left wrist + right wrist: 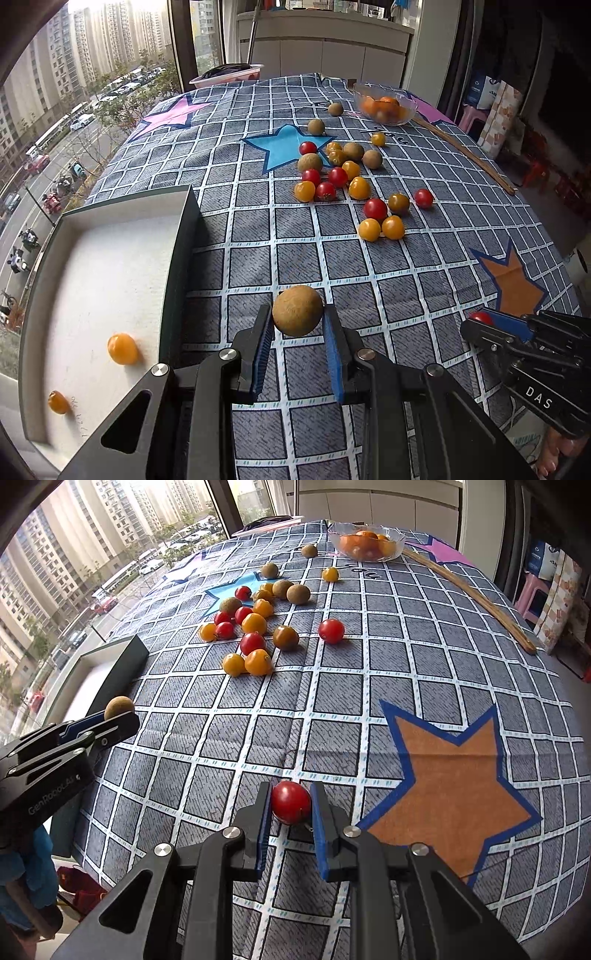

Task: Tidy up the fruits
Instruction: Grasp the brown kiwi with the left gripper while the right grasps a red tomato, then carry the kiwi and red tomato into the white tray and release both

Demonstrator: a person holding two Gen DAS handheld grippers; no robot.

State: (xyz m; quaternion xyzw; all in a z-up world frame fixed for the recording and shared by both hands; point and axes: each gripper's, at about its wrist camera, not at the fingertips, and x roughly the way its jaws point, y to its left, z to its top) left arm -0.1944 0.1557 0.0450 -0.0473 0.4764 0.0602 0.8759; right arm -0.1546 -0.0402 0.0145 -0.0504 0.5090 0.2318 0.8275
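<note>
1. The near end of the white-lined tray (110, 266) is cut off behind the left gripper (298, 328); the fruit in the far glass bowl (384, 105) is blurred by the glass and can only be told as orange.
2. A checked cloth (258, 229) with sewn stars is spread over the table; a loose cluster of smooth red and yellow cherry tomatoes (354, 192) and matt brown longans is scattered far of both grippers.
3. A rough, round brown longan (297, 311) is clamped between the left gripper's blue ribbed pads, just right of the tray, in which two yellow tomatoes (122, 349) lie.
4. A glossy red tomato (291, 802) is pinched between the pads of the right gripper (290, 808), near an orange star.
</note>
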